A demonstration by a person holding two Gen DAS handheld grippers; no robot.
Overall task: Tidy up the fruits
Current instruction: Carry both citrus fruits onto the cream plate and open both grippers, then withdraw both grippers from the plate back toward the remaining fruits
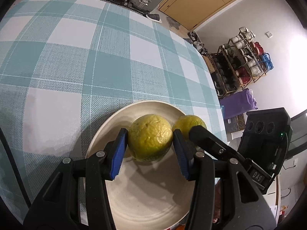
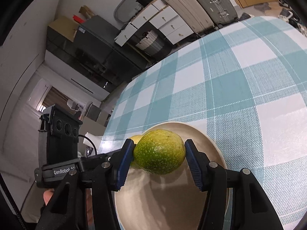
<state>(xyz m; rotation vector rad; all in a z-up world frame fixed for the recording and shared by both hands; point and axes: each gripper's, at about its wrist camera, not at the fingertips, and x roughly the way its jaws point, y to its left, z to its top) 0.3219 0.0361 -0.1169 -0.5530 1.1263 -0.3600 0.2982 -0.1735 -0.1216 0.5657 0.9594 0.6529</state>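
A wrinkled yellow-green citrus fruit (image 1: 149, 138) sits between the blue pads of my left gripper (image 1: 150, 134), which is shut on it low over a cream plate (image 1: 144, 201). Just right of it is a second, greener fruit (image 1: 189, 122), partly hidden behind a black finger (image 1: 203, 136) of the other tool. In the right wrist view my right gripper (image 2: 159, 143) is shut on this green speckled fruit (image 2: 159, 152) above the same plate (image 2: 163, 201). The yellow fruit (image 2: 135, 139) peeks out behind the left pad. I cannot tell whether either fruit touches the plate.
The plate stands near the edge of a table with a teal-and-white checked cloth (image 1: 76, 67). Past that edge are a shoe rack (image 1: 239, 65) and a purple bag. Suitcases (image 2: 201, 5), white drawers and a dark cabinet stand behind the table's far side.
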